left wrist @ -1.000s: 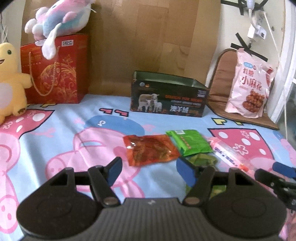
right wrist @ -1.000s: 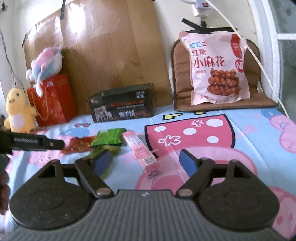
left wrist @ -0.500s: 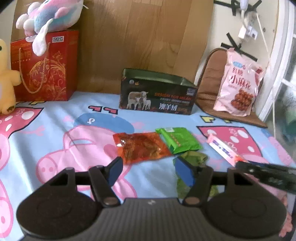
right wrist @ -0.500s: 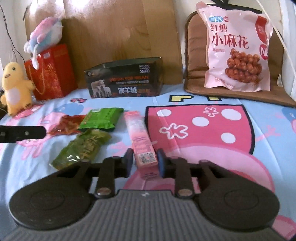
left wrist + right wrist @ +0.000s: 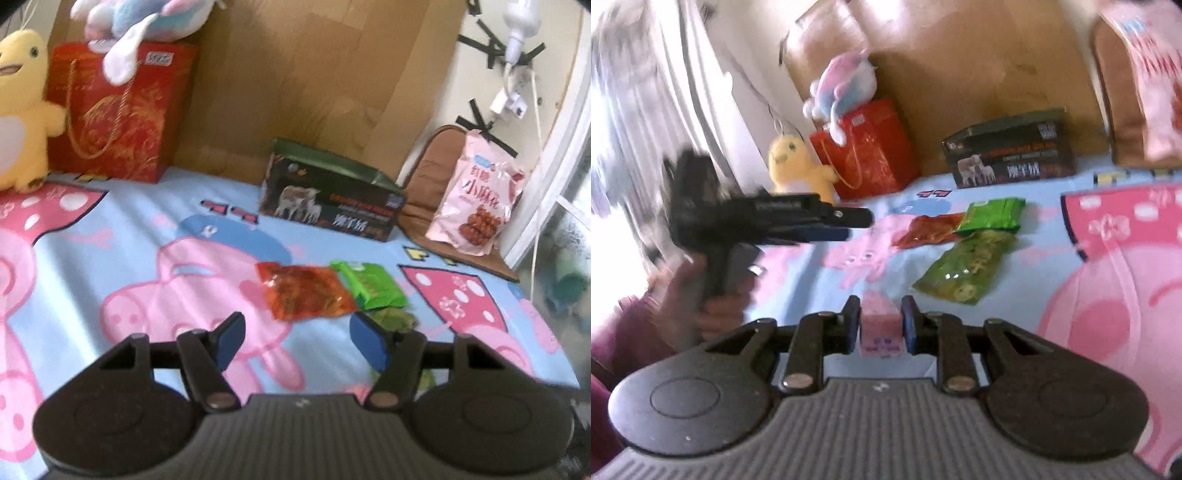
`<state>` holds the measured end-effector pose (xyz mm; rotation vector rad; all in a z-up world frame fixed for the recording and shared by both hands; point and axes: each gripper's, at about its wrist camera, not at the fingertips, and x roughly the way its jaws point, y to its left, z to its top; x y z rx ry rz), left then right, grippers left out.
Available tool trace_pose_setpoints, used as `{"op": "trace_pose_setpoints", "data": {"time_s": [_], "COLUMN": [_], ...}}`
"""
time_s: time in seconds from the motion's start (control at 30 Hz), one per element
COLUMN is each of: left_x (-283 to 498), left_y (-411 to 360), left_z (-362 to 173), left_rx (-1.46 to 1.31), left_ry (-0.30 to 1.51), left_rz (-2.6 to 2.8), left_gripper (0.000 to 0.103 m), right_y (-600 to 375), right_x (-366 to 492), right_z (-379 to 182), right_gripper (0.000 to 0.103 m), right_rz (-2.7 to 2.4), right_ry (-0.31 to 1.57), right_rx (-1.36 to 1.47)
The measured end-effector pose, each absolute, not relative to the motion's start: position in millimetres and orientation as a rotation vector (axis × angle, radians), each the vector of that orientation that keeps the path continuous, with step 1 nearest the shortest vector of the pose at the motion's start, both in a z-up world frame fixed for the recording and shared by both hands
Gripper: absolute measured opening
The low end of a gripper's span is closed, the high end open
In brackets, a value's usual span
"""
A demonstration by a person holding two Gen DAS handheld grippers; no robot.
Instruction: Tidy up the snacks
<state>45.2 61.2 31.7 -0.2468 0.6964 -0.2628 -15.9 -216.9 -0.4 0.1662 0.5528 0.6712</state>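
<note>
1. The blue bedsheet with pink cartoon pigs and spotted mushrooms (image 5: 110, 236) filled the lower half of both views, and every loose snack lay on it.
2. A brown cardboard sheet (image 5: 295, 81) stood along the back, upper centre of the left wrist view.
3. In the upper left, a red paper gift bag with gold print (image 5: 110, 110) stood with a pastel plush toy (image 5: 147, 18) draped on top and a yellow plush duck (image 5: 18, 107) just beside it.
4. The dark open-topped box printed with sheep (image 5: 328, 195) sat in the centre, against the cardboard.
5. At right, a pink bag of twisted snacks (image 5: 472, 206) leaned on a brown cushion (image 5: 424, 177).
6. In mid-frame, the orange-red snack packet (image 5: 303, 295) touched the bright green packet (image 5: 373, 286); the olive-green pickle pouch (image 5: 967, 269) lay just below them.
7. The left gripper (image 5: 295, 341) hung about half open over the sheet, nothing between its blue pads; in the right wrist view a hand (image 5: 713, 291) held it at left.
8. The right gripper (image 5: 881, 325) was clamped on the slim pink carton (image 5: 881, 328) at lower centre, its jaws having just eased open a touch, pads on both sides.
</note>
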Motion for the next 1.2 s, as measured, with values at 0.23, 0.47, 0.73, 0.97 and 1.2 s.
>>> {"op": "trace_pose_setpoints", "data": {"time_s": [0.23,0.47,0.73,0.97,1.2], "left_x": [44,56,44,38,45], "left_y": [60,33,19,39,56], "left_z": [26,12,11,22,5], "left_rx": [-0.260,-0.238,-0.227,-0.266,-0.291], "left_ry": [0.714,0.771,0.780,0.742,0.783], "left_rz": [-0.311,-0.381,-0.444,-0.407,-0.386], "left_gripper": [0.065,0.062,0.036,0.036,0.038], "right_y": [-224,-226,-209,-197,-174], "right_x": [-16,-31,-16,-4,17], "right_z": [0,-9,-21,-7,-18], "right_gripper": [0.044,0.050,0.032,0.031,0.032], "right_rz": [0.531,0.521,0.479,0.483,0.527], "right_ry": [0.523,0.561,0.624,0.563,0.608], "right_rx": [0.155,0.131,0.090,0.043,-0.021]}}
